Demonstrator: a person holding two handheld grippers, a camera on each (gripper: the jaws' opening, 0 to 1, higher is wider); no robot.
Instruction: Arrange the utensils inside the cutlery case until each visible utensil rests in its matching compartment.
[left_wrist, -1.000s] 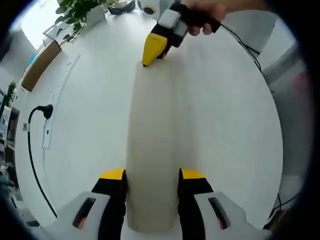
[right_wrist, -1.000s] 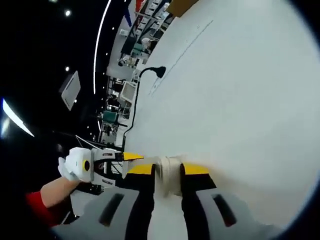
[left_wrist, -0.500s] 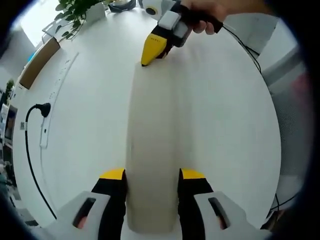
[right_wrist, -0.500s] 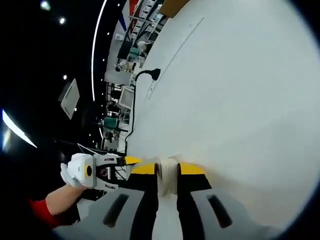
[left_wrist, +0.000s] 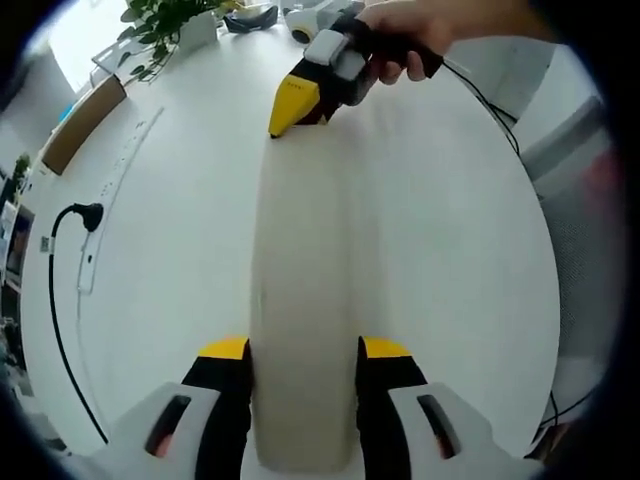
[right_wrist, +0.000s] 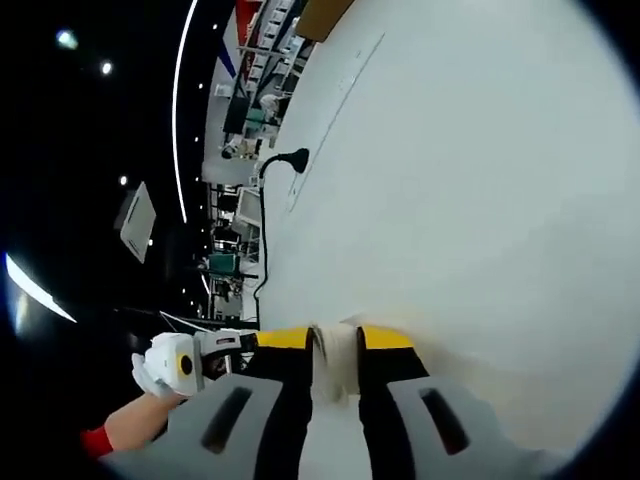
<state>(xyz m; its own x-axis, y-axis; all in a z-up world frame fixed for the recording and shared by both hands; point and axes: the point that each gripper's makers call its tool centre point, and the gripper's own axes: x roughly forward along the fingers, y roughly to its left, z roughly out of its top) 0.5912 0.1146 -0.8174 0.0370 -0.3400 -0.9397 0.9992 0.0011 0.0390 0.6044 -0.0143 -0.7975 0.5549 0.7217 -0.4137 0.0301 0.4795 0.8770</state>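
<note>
A long, narrow cream cutlery case (left_wrist: 305, 300) lies lengthwise on the white table (left_wrist: 450, 250), shut, with no utensils showing. My left gripper (left_wrist: 304, 350) is shut on its near end, one yellow-tipped jaw on each side. My right gripper (left_wrist: 295, 105) grips the far end, held by a person's hand (left_wrist: 415, 30). In the right gripper view the case's end (right_wrist: 337, 362) appears edge-on, clamped by my right gripper (right_wrist: 335, 340). The left gripper (right_wrist: 215, 345) shows low at the left.
A black plug and cable (left_wrist: 85, 215) run along the table's left side beside a white power strip (left_wrist: 110, 190). A cardboard box (left_wrist: 85, 125) and a potted plant (left_wrist: 165, 25) stand at the far left edge. A thin cable (left_wrist: 490, 100) trails on the right.
The far end of the case and the right gripper have shifted slightly to the left in the left gripper view. Both grips on the case are unchanged.
</note>
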